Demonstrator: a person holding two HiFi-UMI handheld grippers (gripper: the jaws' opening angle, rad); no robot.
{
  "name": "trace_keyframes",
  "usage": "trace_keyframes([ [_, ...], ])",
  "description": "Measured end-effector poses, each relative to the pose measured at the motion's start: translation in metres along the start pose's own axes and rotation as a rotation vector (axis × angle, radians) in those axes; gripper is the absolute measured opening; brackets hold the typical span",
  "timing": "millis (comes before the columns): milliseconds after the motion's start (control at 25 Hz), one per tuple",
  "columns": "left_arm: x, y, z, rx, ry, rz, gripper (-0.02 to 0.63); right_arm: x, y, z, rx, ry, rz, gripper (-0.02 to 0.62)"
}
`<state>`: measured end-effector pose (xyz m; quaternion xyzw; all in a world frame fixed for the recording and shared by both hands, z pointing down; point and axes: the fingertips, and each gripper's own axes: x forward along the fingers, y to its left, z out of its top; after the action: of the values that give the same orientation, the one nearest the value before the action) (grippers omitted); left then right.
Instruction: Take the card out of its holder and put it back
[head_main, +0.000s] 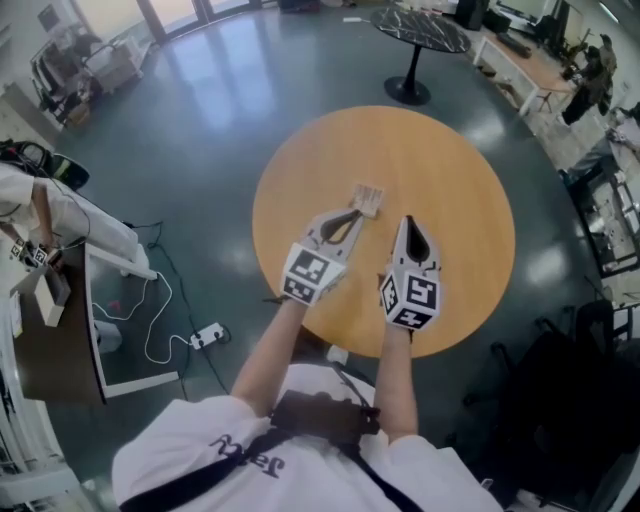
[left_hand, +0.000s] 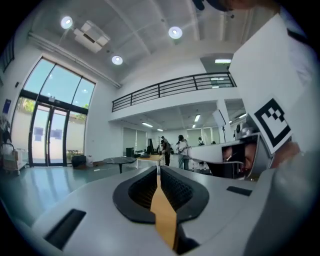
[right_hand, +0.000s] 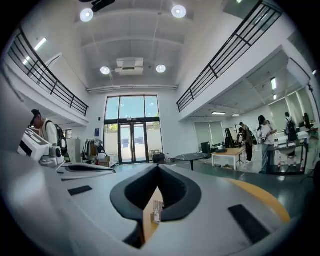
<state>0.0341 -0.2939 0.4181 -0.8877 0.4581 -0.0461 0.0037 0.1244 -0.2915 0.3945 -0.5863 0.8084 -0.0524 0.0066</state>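
Note:
A small pale card holder (head_main: 367, 198) with a card in it lies on the round wooden table (head_main: 450, 180), just beyond the middle. My left gripper (head_main: 357, 211) points at the holder's near edge, and its tips are right against it; its jaws are shut (left_hand: 158, 167) with only the tan tabletop showing below them. My right gripper (head_main: 407, 219) hovers a little to the right of the holder, apart from it, and its jaws are shut too (right_hand: 159, 166). A small pale ribbed piece (right_hand: 156, 211) shows through the hollow under the right jaws.
A black round table (head_main: 420, 30) stands farther back, with desks (head_main: 520, 60) to the right. On the floor at the left lie a white power strip (head_main: 207, 337) and its cable, beside a brown cabinet (head_main: 55, 340). Dark chairs (head_main: 560, 400) stand at the lower right.

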Motion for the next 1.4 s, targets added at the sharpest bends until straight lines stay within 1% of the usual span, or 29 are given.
trace_keyframes([
  [80,0.002,0.005,-0.008,-0.033,-0.025,-0.030,0.015,0.005,-0.004,-0.013,0.004,0.034,-0.012,0.006],
  [160,0.005,0.015,-0.021,-0.056,-0.020,-0.036,0.015,0.009,-0.008,-0.023,0.007,0.061,-0.018,0.006],
  [280,0.007,0.030,-0.047,-0.080,0.015,-0.033,0.017,0.015,-0.011,-0.039,0.011,0.103,-0.028,0.006],
  [440,0.003,0.049,-0.087,-0.107,0.093,-0.032,0.023,0.021,-0.010,-0.060,0.013,0.158,-0.029,0.006],
  [520,0.000,0.056,-0.098,-0.124,0.116,-0.036,0.028,0.023,-0.013,-0.068,0.010,0.179,-0.030,0.006],
  [600,-0.002,0.064,-0.106,-0.122,0.138,-0.041,0.042,0.026,-0.016,-0.074,0.009,0.199,-0.033,0.006],
  [720,-0.006,0.074,-0.127,-0.108,0.192,-0.040,0.057,0.028,-0.021,-0.083,0.015,0.228,-0.039,0.006],
  [840,-0.014,0.087,-0.146,-0.076,0.263,-0.030,0.092,0.030,-0.023,-0.090,0.025,0.246,-0.047,0.006],
  [1000,-0.029,0.108,-0.173,-0.033,0.337,-0.040,0.131,0.036,-0.022,-0.096,0.035,0.261,-0.047,0.006],
  [1080,-0.035,0.119,-0.182,-0.010,0.371,-0.057,0.166,0.037,-0.023,-0.101,0.038,0.272,-0.049,0.006],
  [1320,-0.047,0.155,-0.202,0.072,0.463,-0.144,0.215,0.038,-0.030,-0.116,0.050,0.310,-0.066,0.006],
  [1400,-0.047,0.168,-0.207,0.100,0.480,-0.176,0.246,0.038,-0.030,-0.123,0.051,0.326,-0.066,0.006],
])
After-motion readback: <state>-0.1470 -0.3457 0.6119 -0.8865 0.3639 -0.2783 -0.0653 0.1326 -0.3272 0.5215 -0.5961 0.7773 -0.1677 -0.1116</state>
